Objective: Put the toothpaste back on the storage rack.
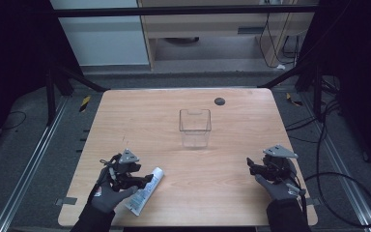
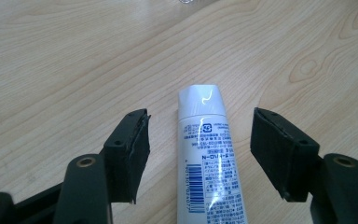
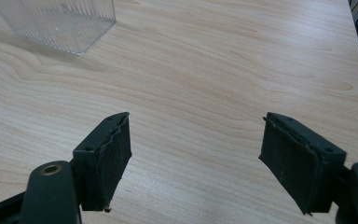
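Glossy plastic is the risk: your left gripper is straddling the white squeeze tube with blue print, jaws apart on either side, not touching. Closing off-centre could be squirting it sideways across the pale wooden desk. Your right gripper is hovering with jaws apart, holding nothing.

A white plastic squeeze tube with blue print and a barcode lies flat on the light wooden table, near the table's front edge and toward its left corner. Its long axis runs diagonally, one end pointing toward the table's middle. In the left gripper view the tube lies label-up, glossy, with a highlight along its length.
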